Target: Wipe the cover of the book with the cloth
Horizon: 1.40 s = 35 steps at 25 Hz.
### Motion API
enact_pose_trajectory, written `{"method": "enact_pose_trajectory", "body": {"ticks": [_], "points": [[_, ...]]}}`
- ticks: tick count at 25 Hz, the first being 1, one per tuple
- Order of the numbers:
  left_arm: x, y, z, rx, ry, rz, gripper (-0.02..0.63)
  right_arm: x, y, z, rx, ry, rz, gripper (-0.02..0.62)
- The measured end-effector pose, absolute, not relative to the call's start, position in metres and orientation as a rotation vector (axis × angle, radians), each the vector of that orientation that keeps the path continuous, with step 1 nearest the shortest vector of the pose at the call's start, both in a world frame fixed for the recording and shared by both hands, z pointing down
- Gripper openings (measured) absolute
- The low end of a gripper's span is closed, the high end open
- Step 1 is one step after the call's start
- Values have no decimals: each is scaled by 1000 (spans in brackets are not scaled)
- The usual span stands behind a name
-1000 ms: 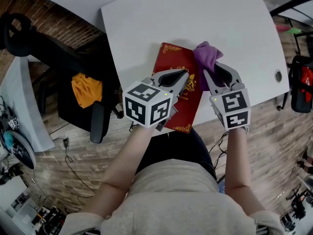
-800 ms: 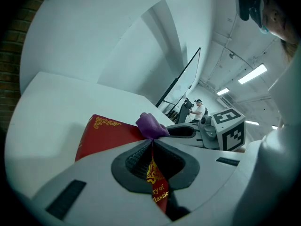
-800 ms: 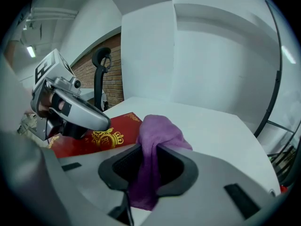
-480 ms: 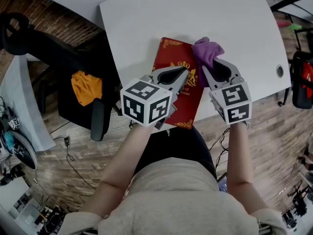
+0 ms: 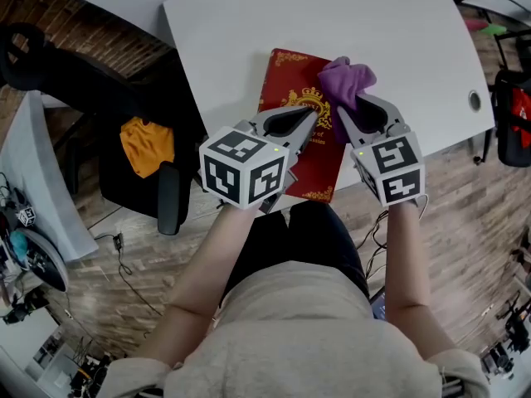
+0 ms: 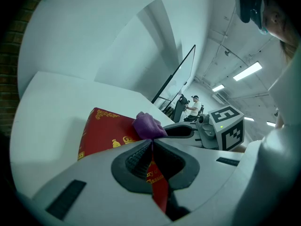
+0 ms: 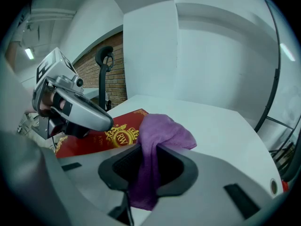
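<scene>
A white table fills the upper half of the head view, and the red book lies at its near edge, centre frame. The left gripper is clamped on the book's lower edge. The right gripper pinches the purple cloth, bunched over the cover's upper right corner. A good wipe likely needs the book kept pinned, the cloth pressed flat, and even strokes steering clear of the left jaws.
</scene>
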<state>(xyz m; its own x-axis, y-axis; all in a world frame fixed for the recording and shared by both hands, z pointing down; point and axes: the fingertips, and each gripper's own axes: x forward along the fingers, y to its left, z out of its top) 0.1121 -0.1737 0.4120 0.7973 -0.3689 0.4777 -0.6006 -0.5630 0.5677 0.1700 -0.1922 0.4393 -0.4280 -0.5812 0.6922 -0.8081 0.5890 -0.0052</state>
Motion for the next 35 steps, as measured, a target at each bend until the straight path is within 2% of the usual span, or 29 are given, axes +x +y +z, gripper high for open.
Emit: {"method": "enact_pose_trajectory", "body": {"ticks": [35], "points": [[80, -95, 402, 2342, -471, 454, 28, 125, -75, 438, 1255, -2059, 549, 106]]}}
